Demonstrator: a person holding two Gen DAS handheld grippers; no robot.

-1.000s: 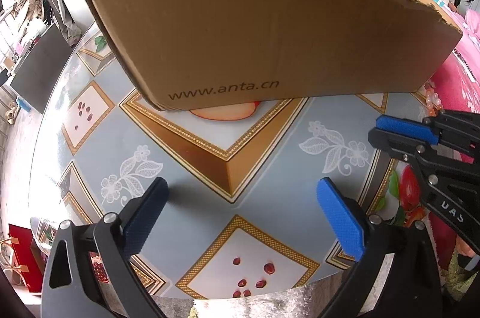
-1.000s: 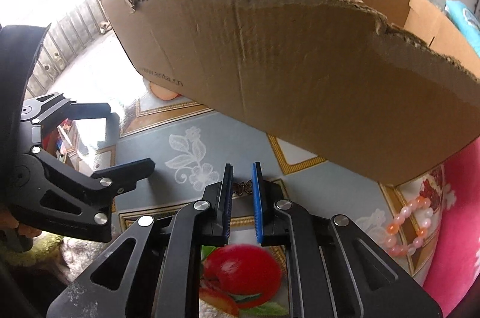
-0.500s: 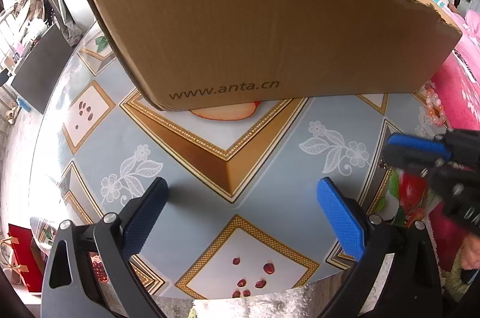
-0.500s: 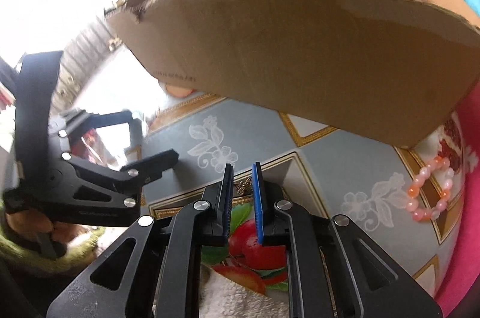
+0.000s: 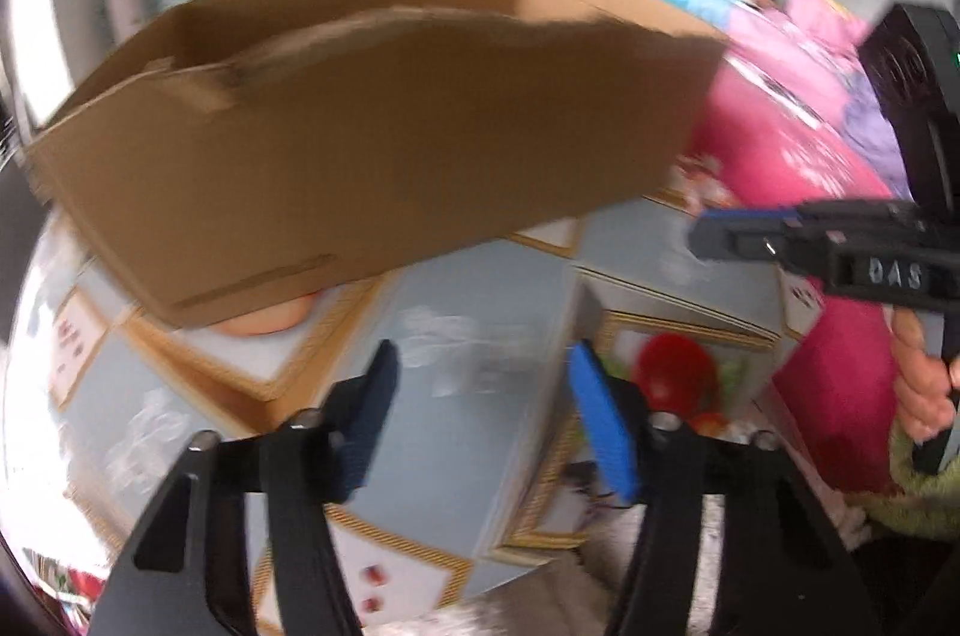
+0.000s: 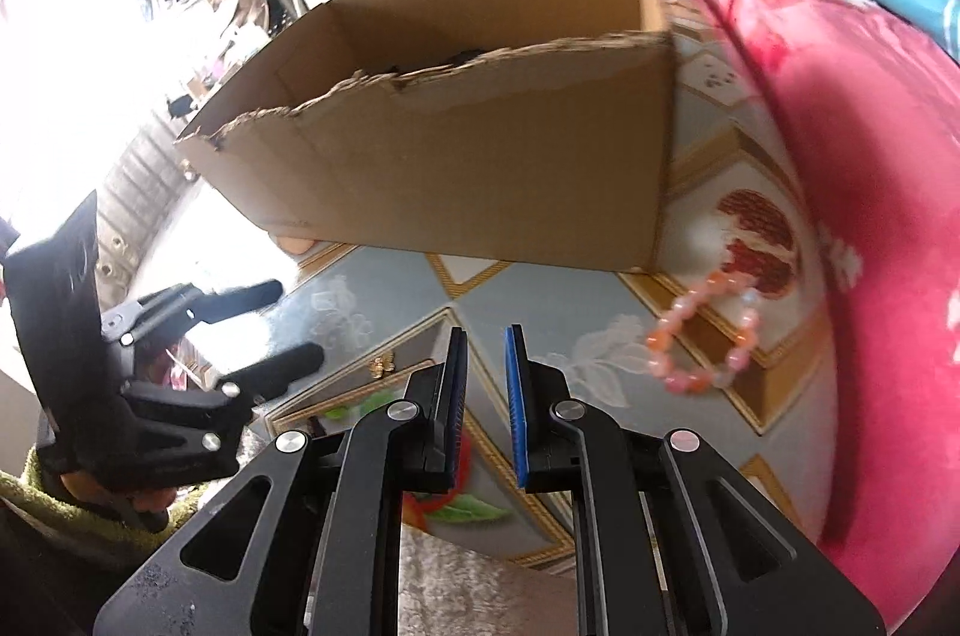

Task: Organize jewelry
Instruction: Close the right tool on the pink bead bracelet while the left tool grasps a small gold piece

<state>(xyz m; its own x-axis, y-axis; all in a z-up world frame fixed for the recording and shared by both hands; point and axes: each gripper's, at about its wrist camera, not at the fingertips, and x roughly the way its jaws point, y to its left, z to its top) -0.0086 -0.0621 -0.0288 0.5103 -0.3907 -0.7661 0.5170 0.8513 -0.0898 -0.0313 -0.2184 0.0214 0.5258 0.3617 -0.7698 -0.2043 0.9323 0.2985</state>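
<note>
Left gripper (image 5: 480,420): jaws closing, about half apart, nothing between them; it hangs over bare table (image 5: 480,300) in a blurred view.
Right gripper (image 6: 485,390): jaws nearly together with a narrow gap, and nothing shows in that gap.
Bracelet (image 6: 708,336): pink-orange beads lying on the table, right of the right gripper's tips, near the box (image 6: 480,174) corner and just beside the pink bedding (image 6: 870,156).
Charm (image 6: 382,366): small gold piece on the table, left of the right gripper's tips, between the two grippers.
Box: open cardboard, torn front rim, standing on the table beyond both grippers; something dark lies inside, too hidden to name.
Risk, bracelet: narrow jaws may push the beads instead of straddling them, and the loop could roll toward the bedding or off the edge.
Risk, charm: small and flat, so the pads may slide over it or flick it away.
Risk, collision: both grippers work close together near the charm and could knock each other.
Change, left: jaws stood wide a second ago; the view has swung right and gone blurry.
Change, right: the charm sat between its tips before; now it lies apart to the left, and the bracelet sits closer to centre.
</note>
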